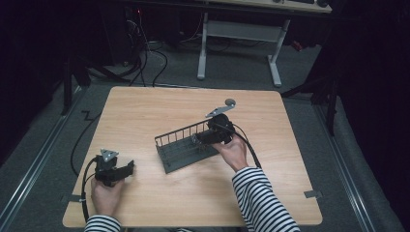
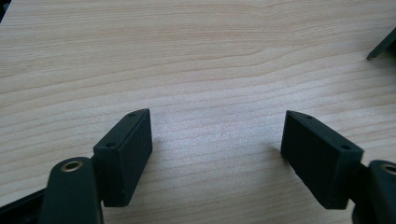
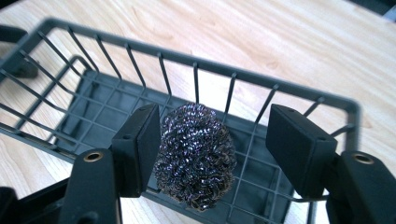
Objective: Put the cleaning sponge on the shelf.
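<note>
A dark grey wire basket (image 1: 180,147) stands on the wooden table (image 1: 159,106), just right of its middle. My right gripper (image 1: 200,138) reaches into the basket's right end. In the right gripper view a round steel-wool scourer (image 3: 196,154) hangs between the jaws of that gripper (image 3: 215,135), over the basket's floor and behind its rim (image 3: 187,58). The left pad (image 3: 140,149) touches the scourer and the right pad (image 3: 299,147) stands off it, so the gripper is open. My left gripper (image 1: 129,168) rests low near the table's front left, open (image 2: 217,140), with bare wood between its jaws.
A corner of the basket (image 2: 383,46) shows at the right edge of the left gripper view. Beyond the table's far edge stand a white desk frame (image 1: 237,43) and loose cables (image 1: 154,63) on the floor. A striped sleeve (image 1: 261,198) crosses the table's front right.
</note>
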A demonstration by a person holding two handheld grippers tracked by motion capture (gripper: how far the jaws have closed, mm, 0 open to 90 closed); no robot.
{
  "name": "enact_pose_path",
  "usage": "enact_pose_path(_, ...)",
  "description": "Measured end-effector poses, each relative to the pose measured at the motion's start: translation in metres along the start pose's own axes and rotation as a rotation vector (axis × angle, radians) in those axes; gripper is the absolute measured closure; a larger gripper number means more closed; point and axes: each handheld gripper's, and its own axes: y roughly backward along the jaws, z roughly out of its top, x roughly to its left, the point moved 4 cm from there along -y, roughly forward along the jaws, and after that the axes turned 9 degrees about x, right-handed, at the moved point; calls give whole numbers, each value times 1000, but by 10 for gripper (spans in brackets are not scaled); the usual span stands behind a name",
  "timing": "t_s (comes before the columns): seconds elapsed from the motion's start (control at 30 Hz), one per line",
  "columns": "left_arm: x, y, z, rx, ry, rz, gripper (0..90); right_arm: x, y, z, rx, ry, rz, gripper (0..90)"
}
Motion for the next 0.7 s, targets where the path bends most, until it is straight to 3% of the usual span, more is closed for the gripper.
enact_pose_path(0.17,0,0,0,2,-3,2,252,-3,15,0,-50,-5,-1,366)
enact_pose_path(0.7,0,0,0,3,-5,4,252,-18,57,-10,-126,-33,-31,375)
